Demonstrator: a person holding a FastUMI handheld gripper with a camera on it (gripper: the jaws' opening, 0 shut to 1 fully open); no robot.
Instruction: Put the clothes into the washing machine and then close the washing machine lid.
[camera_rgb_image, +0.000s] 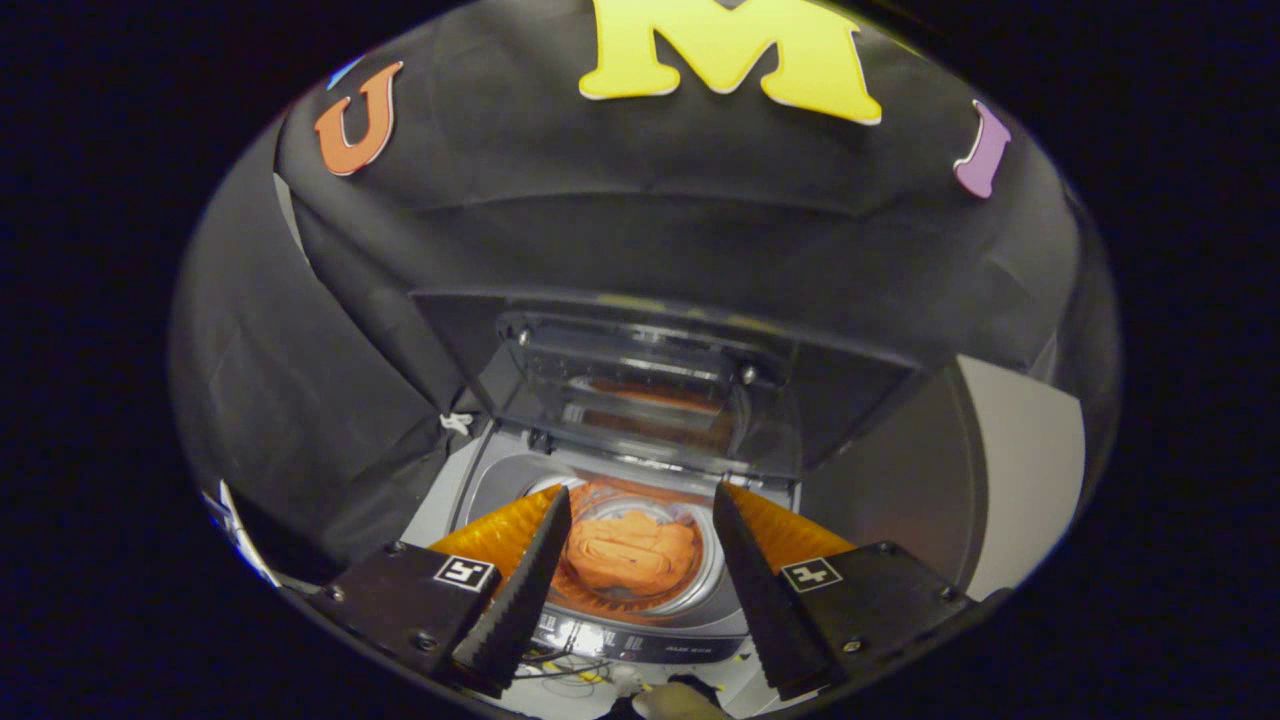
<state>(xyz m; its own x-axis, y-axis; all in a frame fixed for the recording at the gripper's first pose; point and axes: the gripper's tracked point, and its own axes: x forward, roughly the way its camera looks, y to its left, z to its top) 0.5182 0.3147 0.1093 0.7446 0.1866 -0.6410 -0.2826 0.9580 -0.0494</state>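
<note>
Your gripper (640, 500) hangs above the open washing machine (640, 620), its two fingers spread apart and holding nothing.

You see the orange clothes (630, 550) bunched in the bottom of the round drum (700, 585), framed in the gap between the fingers and well below them, touching neither. The machine's front edge, with its control strip (640, 635), lies nearest you, just beyond the finger bases. Its lid (640, 390) stands raised at the rear edge, tilted back toward the black cloth wall (600, 220), and the clear window in the lid carries a faint orange reflection. A pale panel (1020, 470) stands beside the machine's right side, and dark cloth drapes down along its left side.
</note>
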